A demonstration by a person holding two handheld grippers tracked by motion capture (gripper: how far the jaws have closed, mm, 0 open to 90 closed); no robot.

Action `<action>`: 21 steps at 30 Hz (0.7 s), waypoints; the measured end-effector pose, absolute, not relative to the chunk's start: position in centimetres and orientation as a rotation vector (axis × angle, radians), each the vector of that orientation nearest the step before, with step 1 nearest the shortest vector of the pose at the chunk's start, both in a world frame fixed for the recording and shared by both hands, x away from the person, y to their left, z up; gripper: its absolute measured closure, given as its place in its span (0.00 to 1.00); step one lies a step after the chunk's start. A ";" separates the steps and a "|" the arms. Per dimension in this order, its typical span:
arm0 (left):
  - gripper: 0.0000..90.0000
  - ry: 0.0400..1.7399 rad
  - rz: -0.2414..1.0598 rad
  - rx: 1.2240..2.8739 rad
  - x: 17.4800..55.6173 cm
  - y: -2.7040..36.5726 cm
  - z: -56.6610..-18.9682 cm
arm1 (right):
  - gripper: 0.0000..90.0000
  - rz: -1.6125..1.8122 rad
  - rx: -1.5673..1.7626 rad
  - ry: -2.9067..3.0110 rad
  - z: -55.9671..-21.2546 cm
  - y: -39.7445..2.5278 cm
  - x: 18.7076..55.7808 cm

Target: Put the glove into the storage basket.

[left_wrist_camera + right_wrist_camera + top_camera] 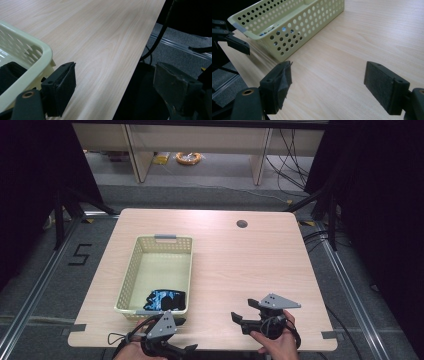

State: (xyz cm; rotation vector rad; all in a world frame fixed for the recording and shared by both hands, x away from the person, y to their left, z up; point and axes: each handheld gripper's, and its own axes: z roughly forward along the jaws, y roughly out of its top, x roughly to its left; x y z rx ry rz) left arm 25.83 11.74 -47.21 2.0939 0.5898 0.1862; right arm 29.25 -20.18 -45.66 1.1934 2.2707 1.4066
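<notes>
Left tongs point(187, 349) at desk's point(240, 265) near edge, beside basket's near right corner — jaws wide apart, nothing held. Right tongs point(244, 312) near desk's near right corner, jaws likewise spread, empty. Pale yellow basket point(131, 270) left of centre — dark cloth point(165, 300) bundled at its near end.

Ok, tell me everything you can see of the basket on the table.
The basket is a pale yellow-green rectangular tray, plastic by its look, with perforated walls and a grey tab on each short end. It stands upright on the left half of the wooden table, long side running away from the person. A dark bundle with blue patches lies in its near end. Neither gripper touches it.
</notes>
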 end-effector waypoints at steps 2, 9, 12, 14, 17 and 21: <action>0.19 0.588 0.172 2.090 25.8 11.8 -47.4 | 0.26 1.401 1.224 2.275 -45.7 -20.2 28.8; 0.20 0.559 0.179 2.124 25.7 12.3 -47.8 | 0.25 1.405 1.224 2.299 -46.6 -20.4 28.0; 0.20 0.583 0.175 2.110 25.4 12.4 -48.1 | 0.25 1.365 1.195 2.318 -46.8 -20.6 27.8; 0.21 0.574 0.174 2.125 25.4 12.6 -48.2 | 0.25 1.374 1.157 2.333 -46.9 -20.5 27.7; 0.22 0.606 0.149 2.111 25.0 12.5 -48.7 | 0.25 1.374 1.149 2.347 -47.0 -20.3 27.4; 0.21 0.608 0.167 2.130 24.9 12.5 -49.2 | 0.22 1.370 1.141 2.367 -47.4 -20.1 27.1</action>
